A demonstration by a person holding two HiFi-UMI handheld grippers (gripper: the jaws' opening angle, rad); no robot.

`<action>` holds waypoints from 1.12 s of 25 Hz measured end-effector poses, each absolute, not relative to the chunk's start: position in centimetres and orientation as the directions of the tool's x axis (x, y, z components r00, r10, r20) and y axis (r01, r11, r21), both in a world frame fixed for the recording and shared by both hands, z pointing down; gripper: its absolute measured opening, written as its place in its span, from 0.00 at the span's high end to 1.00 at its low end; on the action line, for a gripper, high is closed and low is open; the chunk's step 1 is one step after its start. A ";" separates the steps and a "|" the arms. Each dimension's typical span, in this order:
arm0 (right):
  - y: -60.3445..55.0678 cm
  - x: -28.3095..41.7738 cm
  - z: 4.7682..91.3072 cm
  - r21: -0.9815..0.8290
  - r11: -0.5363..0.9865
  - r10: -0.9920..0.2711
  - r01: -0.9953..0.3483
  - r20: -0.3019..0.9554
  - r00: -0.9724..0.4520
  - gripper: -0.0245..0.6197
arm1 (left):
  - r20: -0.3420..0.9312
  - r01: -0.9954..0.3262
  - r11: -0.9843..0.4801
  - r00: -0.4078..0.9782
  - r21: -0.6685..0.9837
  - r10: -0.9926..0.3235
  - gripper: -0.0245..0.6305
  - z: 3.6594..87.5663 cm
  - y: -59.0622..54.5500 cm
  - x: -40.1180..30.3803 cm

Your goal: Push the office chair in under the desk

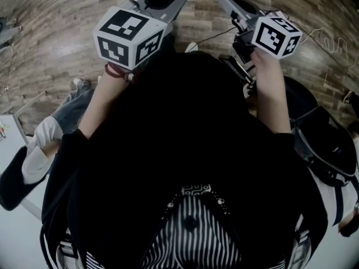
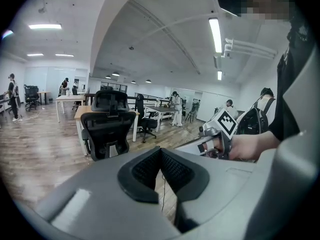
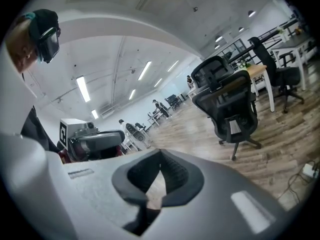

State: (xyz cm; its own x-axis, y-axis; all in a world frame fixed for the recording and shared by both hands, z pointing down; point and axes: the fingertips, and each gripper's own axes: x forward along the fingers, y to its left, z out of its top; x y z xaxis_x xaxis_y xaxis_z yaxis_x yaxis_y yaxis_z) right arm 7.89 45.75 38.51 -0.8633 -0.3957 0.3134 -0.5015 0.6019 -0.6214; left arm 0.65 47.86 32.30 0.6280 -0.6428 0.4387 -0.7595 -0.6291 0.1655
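Left tool (image 2: 161, 156) and right tool (image 3: 160, 160) (both clenched, empty) aim at the far-off office chair (image 2: 107, 129) by its desk (image 2: 81, 110), apparently closed for pushing.

A wood-plank floor (image 2: 35, 159) is seen spread beneath and ahead of the left tool (image 2: 161, 153). Ahead of that tool and to its left, a black office chair (image 2: 107, 126) is stood on the planks, and a wooden-topped bench (image 2: 81, 112) is set just behind it. A thin dark cable (image 2: 162, 194) is laid on the floor below the tool's tip. Ahead and to the right of the right tool (image 3: 160, 156), a small white box (image 3: 306, 170) with trailing leads is laid on the floor. Further benches (image 2: 67, 99) and chairs (image 2: 147, 125) are stood well beyond.
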 end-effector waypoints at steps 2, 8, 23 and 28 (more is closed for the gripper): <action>45.3 8.5 38.0 -0.626 0.596 -0.409 -0.502 0.301 -0.861 0.96 | 0.426 -0.764 -0.625 0.624 0.159 -0.655 0.96 31.9 47.0 1.0; 43.6 11.5 36.9 -0.592 0.575 -0.482 -0.565 0.313 -0.818 0.96 | 0.401 -0.741 -0.647 0.657 0.183 -0.639 0.96 32.3 43.5 3.4; 36.4 11.9 36.4 -0.589 0.518 -0.548 -0.621 0.329 -0.769 0.96 | 0.354 -0.638 -0.749 0.752 0.178 -0.556 0.96 31.8 35.0 3.7; 30.3 9.3 35.4 -0.589 0.472 -0.593 -0.656 0.339 -0.731 0.96 | 0.341 -0.576 -0.792 0.800 0.203 -0.494 0.96 31.6 30.2 0.1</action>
